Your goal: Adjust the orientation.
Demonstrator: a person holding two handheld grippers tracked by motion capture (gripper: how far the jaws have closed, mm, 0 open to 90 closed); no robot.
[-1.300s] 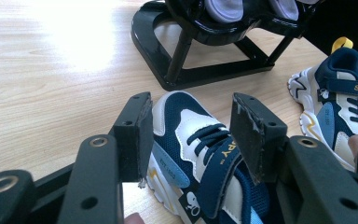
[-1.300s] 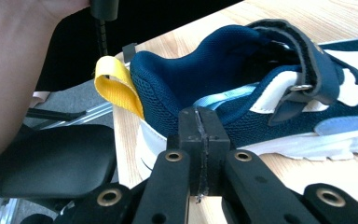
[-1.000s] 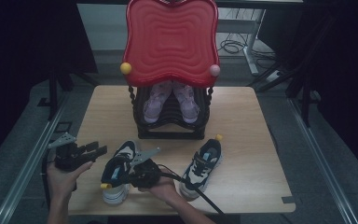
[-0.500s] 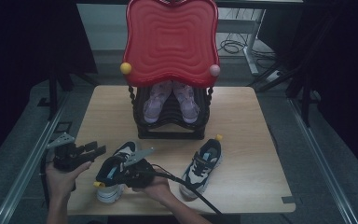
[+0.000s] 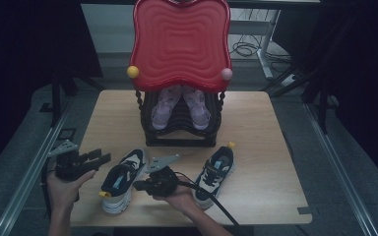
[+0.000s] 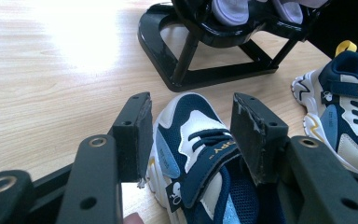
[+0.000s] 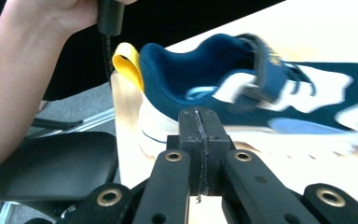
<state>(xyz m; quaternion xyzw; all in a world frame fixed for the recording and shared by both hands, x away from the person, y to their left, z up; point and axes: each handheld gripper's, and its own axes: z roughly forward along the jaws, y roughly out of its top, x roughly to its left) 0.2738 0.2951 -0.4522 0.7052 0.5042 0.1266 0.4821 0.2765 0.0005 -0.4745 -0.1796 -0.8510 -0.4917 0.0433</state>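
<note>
Since the earlier frame our right gripper [image 5: 145, 185], fingers pressed together on nothing, slid left toward the left shoe [image 5: 119, 179] at lower left of the counter [image 5: 275, 162]; left gripper [image 5: 97, 158] fingers apart. Shoving sideways could just tip it

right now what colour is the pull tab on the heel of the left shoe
Yellow. The pull tab on the left shoe shows best in the right gripper view.

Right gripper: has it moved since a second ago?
Yes. In the high view the right gripper has slid left, away from the right shoe, and now sits beside the left shoe. Its jaws are shut, empty.
</note>
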